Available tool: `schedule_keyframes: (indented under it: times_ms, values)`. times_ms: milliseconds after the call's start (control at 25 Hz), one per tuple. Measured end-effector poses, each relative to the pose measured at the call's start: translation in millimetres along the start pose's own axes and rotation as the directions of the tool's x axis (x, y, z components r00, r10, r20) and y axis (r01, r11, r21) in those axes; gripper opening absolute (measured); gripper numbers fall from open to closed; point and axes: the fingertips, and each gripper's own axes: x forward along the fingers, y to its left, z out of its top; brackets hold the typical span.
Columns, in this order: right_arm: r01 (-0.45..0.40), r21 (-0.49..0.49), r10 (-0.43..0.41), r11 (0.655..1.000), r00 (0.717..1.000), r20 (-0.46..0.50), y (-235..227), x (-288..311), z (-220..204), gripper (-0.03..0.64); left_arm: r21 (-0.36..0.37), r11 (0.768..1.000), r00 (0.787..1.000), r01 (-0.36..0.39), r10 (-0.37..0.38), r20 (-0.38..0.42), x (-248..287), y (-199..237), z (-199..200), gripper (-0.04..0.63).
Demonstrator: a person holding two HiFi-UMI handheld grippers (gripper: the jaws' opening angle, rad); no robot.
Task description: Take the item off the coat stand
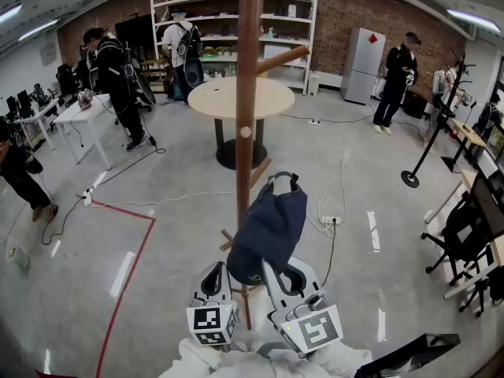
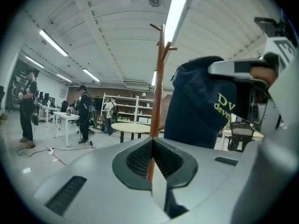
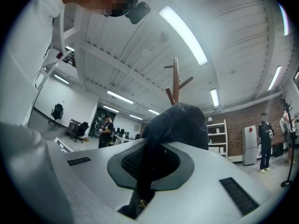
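The brown wooden coat stand (image 1: 249, 93) rises in the middle of the head view, with a peg sticking out to the right near its top. A navy cap (image 1: 268, 227) with yellow-green print is held up just right of the pole, its strap uppermost. My right gripper (image 1: 270, 268) is shut on the cap's lower edge, and dark cloth (image 3: 180, 125) fills its jaws. My left gripper (image 1: 213, 272) sits just left of the cap, shut and empty. The left gripper view shows the pole (image 2: 159, 78) straight ahead and the cap (image 2: 201, 101) to the right. Whether the cap touches the pole I cannot tell.
A round table (image 1: 240, 97) stands behind the stand, with shelves and several people further back. At the left are a white table (image 1: 87, 113) and a red tape line (image 1: 126, 266) on the floor. A power strip (image 1: 331, 220), a black coat stand (image 1: 433, 124) and chairs (image 1: 465, 227) are at the right.
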Motion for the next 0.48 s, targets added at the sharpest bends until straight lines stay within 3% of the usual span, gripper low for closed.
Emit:
schedule_keyframes:
  times_ms: [480]
  values:
    - [-0.033,0.031,0.033,0.999,0.999,-0.022,-11,-4,-17,0.017,-0.01,0.999,0.998,-0.051,0.051,0.023,-2,-5,6,-0.002]
